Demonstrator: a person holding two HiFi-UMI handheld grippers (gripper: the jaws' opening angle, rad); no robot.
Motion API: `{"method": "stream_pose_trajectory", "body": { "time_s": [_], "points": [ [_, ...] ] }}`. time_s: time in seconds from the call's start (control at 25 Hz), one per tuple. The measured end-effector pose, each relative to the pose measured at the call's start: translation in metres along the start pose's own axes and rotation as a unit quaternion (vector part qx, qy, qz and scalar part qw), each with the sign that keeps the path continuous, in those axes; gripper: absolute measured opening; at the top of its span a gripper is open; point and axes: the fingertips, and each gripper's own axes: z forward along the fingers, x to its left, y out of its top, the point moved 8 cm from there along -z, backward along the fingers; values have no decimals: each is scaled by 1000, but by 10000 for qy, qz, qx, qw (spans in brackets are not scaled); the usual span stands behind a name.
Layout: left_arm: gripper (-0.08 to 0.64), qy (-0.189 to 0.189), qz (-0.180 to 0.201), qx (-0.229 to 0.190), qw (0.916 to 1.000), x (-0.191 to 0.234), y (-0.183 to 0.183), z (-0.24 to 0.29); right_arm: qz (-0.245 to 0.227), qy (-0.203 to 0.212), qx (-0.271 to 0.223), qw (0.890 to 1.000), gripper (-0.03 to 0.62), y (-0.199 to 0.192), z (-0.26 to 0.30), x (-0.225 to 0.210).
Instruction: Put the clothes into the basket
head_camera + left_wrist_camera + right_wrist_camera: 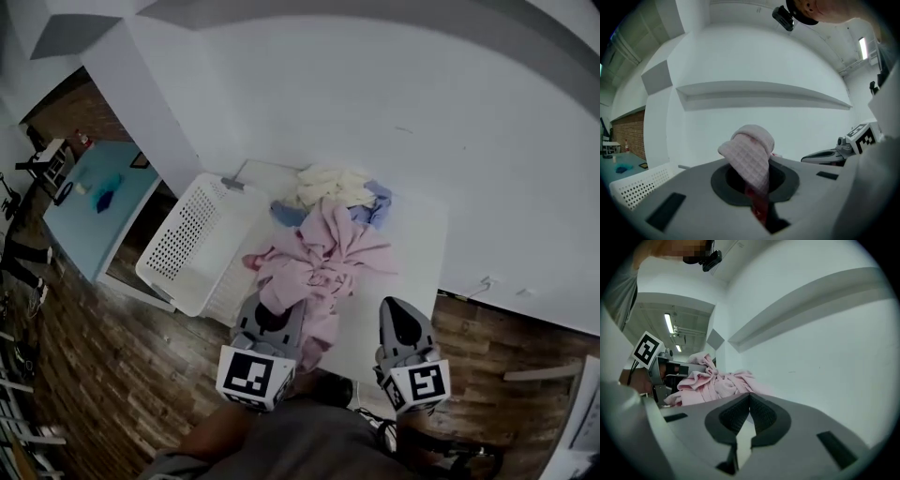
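Pink cloth in a long bunched heap: the pink garment (323, 253) lying on the white table (417, 234), long axis slanting from the far pile of clothes down toward the table's near left corner. Near end raised off the tabletop in the left gripper (272, 317), with more of it hanging past the table's near edge just beside that gripper.

Left jaws closed almost fully on a fold of the waffle-textured fabric, humped up over the pads, with a redder bit pinched in the slit below.

Right gripper (405, 323) over the near right part of the table, apart from the clothes, jaws pressed together with nothing between them.

Behind the pink heap and touching it, a cream garment (330, 183) and a blue garment (378, 204). White perforated basket (187, 248) against the table's left edge, beside the heap.

Square black-and-white markers on each gripper's cube.
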Motion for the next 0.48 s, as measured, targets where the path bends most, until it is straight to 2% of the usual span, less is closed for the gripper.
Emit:
{"method": "stream_pose_trajectory", "body": {
  "time_s": [0.28,0.48],
  "points": [
    [28,241,0,-149,9996,-3,26,-12,47,386,-202,9990,8,6,2,-1],
    [28,461,72,-367,9982,17,41,-33,130,548,-232,9981,8,1,11,18]
  ]
}}
